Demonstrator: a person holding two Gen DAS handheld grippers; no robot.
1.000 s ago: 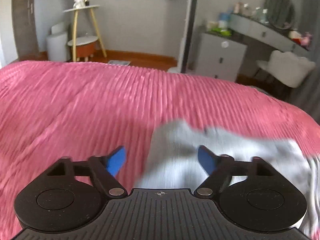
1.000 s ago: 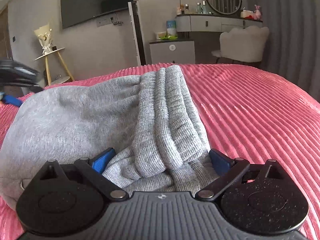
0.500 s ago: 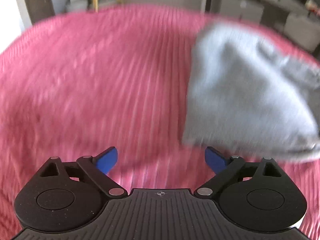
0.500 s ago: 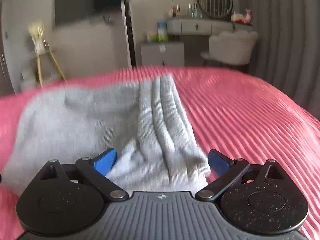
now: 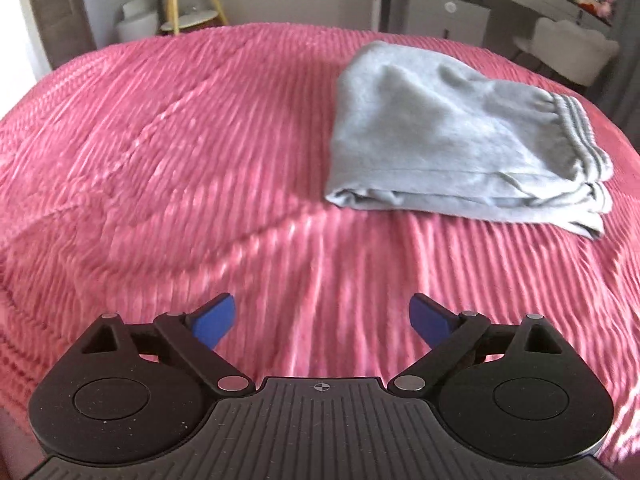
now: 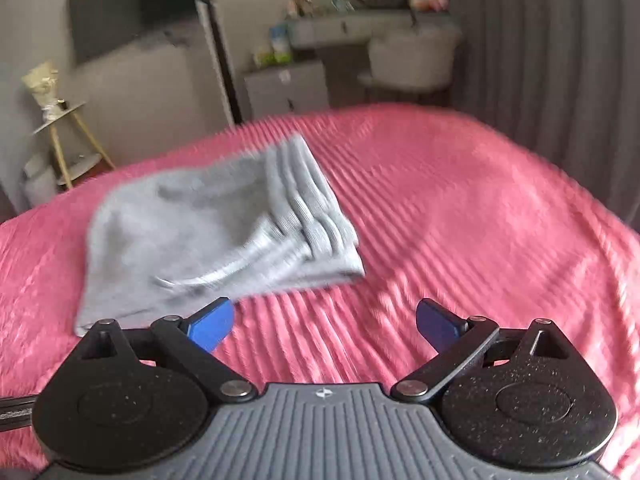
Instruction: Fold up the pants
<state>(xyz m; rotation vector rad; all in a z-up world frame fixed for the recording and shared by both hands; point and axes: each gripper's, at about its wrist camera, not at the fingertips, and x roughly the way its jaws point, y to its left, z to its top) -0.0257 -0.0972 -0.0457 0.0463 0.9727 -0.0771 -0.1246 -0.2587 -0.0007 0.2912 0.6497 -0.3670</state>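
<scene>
Grey sweatpants (image 5: 452, 136) folded in compact bundle on pink ribbed bedspread (image 5: 180, 160), toward bed's far edge. Right gripper (image 6: 325, 322) jaws spread, empty, now pulled back clear of ribbed waistband (image 6: 308, 196). Left gripper (image 5: 322, 318) jaws spread, empty, also withdrawn.

left gripper (image 5: 322, 320): jaws spread wide, nothing held between the blue fingertips (image 5: 212, 320), pointed forward and slightly down | right gripper (image 6: 325, 322): jaws spread wide, nothing held, blue fingertips (image 6: 210, 324) apart, pointed forward and slightly down
</scene>
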